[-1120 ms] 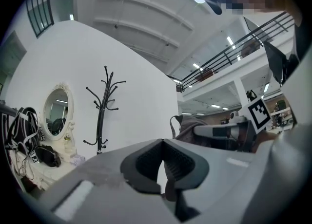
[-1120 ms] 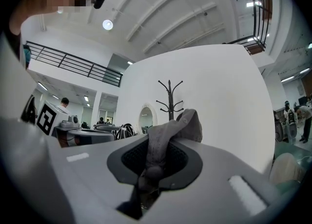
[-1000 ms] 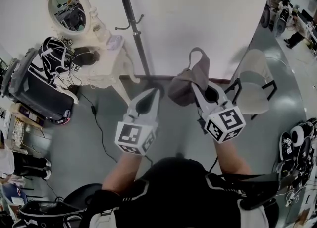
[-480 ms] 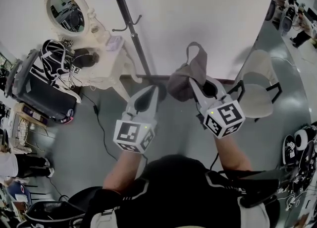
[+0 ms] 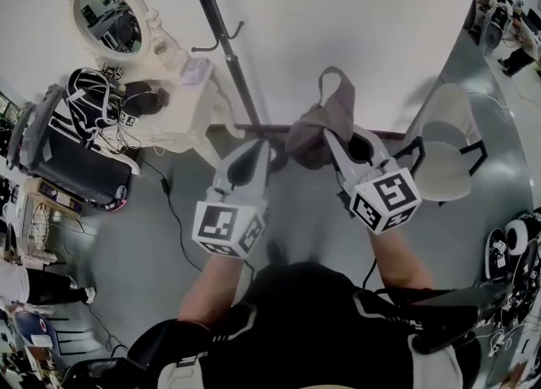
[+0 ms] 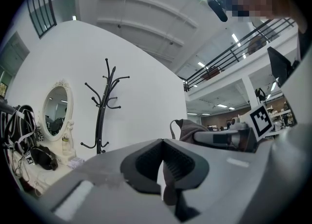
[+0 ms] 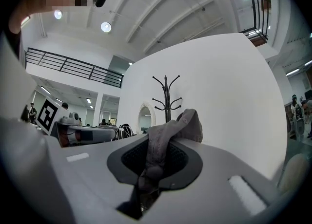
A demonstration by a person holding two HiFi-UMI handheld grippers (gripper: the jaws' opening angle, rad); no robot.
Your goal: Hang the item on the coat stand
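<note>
The black coat stand (image 5: 221, 32) rises in front of a white wall, ahead and left of both grippers; it also shows as the coat stand (image 6: 103, 113) and the coat stand (image 7: 165, 99). My right gripper (image 5: 336, 135) is shut on a grey cap (image 5: 325, 121) with a strap loop on top. The cap (image 7: 187, 123) drapes over the right gripper (image 7: 165, 140), its fabric running down between the jaws. My left gripper (image 5: 260, 149) is beside it, apart from the cap (image 6: 187, 129). The left gripper (image 6: 162, 142) has its tips together; a grey strip low between them is unclear.
A white dressing table with an oval mirror (image 5: 110, 19) stands left of the stand, with a black-and-white bag (image 5: 93, 95) and a dark case (image 5: 63, 163) beside it. A white chair (image 5: 444, 142) sits right of the cap. People stand at the far right (image 5: 507, 7).
Both grippers have moved forward together towards the wall; the coat stand looks larger and nearer in both gripper views. The cap stays in the right jaws.
</note>
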